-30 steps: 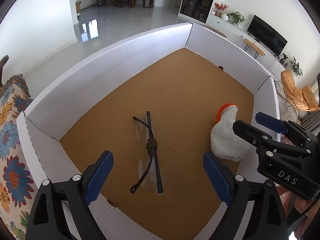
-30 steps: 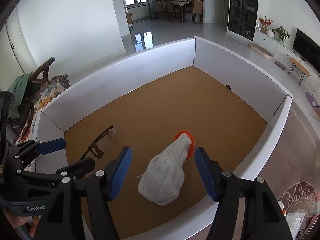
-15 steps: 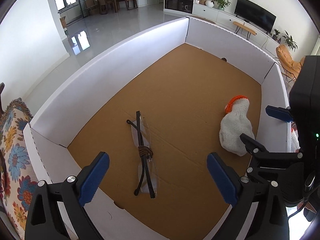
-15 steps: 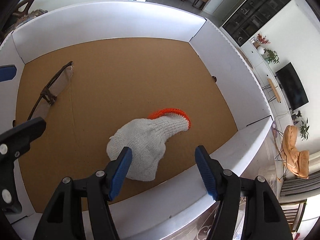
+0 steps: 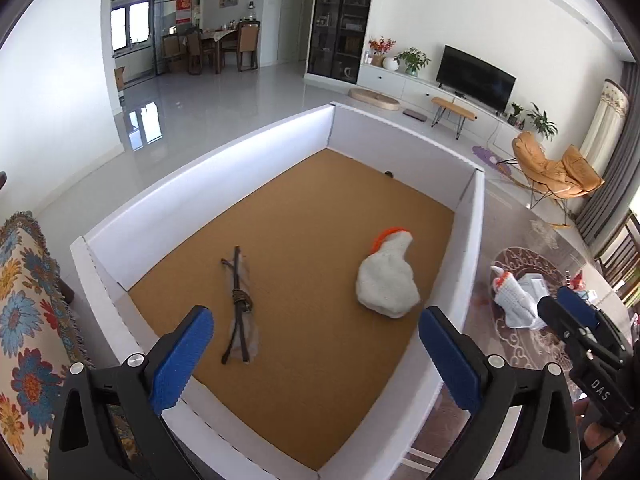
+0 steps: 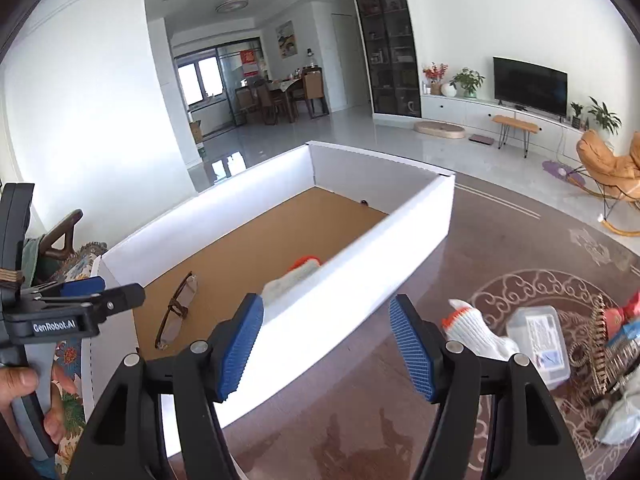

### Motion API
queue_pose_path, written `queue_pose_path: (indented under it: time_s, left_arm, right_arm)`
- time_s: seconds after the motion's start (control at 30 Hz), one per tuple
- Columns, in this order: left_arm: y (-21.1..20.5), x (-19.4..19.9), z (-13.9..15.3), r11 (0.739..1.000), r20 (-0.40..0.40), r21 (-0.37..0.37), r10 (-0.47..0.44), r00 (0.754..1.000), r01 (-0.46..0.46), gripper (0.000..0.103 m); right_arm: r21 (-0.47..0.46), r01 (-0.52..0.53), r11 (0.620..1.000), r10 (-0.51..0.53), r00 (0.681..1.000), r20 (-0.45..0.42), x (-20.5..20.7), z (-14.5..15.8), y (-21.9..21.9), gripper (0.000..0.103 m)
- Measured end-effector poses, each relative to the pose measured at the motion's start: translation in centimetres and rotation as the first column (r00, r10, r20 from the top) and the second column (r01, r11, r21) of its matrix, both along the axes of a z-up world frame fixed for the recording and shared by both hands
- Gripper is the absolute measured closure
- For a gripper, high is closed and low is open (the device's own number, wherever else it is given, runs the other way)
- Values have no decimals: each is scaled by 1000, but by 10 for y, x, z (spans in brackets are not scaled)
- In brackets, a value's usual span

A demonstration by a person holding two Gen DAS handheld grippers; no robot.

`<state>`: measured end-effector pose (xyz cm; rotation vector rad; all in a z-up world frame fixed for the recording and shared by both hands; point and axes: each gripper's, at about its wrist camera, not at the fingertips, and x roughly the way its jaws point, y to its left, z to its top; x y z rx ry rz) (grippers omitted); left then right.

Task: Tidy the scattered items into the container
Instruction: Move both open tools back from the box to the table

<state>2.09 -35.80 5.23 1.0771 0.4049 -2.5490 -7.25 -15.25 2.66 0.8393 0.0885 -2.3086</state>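
A white-walled box [image 5: 208, 184] [image 6: 360, 272] with a brown cardboard floor holds folded glasses [image 5: 239, 304] [image 6: 176, 312] and a white knit glove with an orange cuff [image 5: 386, 280] [image 6: 294, 276]. My left gripper [image 5: 316, 360] hovers open over the box's near edge, nothing between its blue pads. My right gripper [image 6: 326, 346] is open and empty, outside the box above the dark table [image 6: 360, 420]. A second white glove [image 6: 476, 332] [image 5: 514, 300] lies on the table just right of the right gripper's fingers, beside a clear plastic box [image 6: 540, 344].
More loose items, a spiky brown strip [image 6: 598, 344] and coloured packets [image 6: 624, 320], lie at the right table edge. A flowered cloth [image 5: 28, 320] covers the seat left of the box. A hand [image 6: 24, 384] holds the left gripper's handle.
Both grippers pulled back and up from inside the box. The right one swung right, out over the box's wall to the table, leaving the first glove lying in the box.
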Motion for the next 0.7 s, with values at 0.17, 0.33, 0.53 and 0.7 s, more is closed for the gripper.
queue_pose_path:
  time_s: [0.17,0.33,0.53,0.7]
  left_arm:
    - [116,-3,-2,963,-7,43,-267,964,267,0]
    - [235,-31,-59,891,111,2,-452,885,455,0]
    - [296,-58,-102,886,161,-50,-448,879,461,0]
    - [303,-76,-118,903,183,-43,-414,892,427,0]
  right_arm:
    - [121,229,966,-234,972,31,29,-35,132,36]
    - [252,428,868,-451,892,38,48,-69,245,36]
    - [273,519,810,-554,830,64,72,-86,330,36]
    - [271,556,786,-597,796,98,67,-99,349,36]
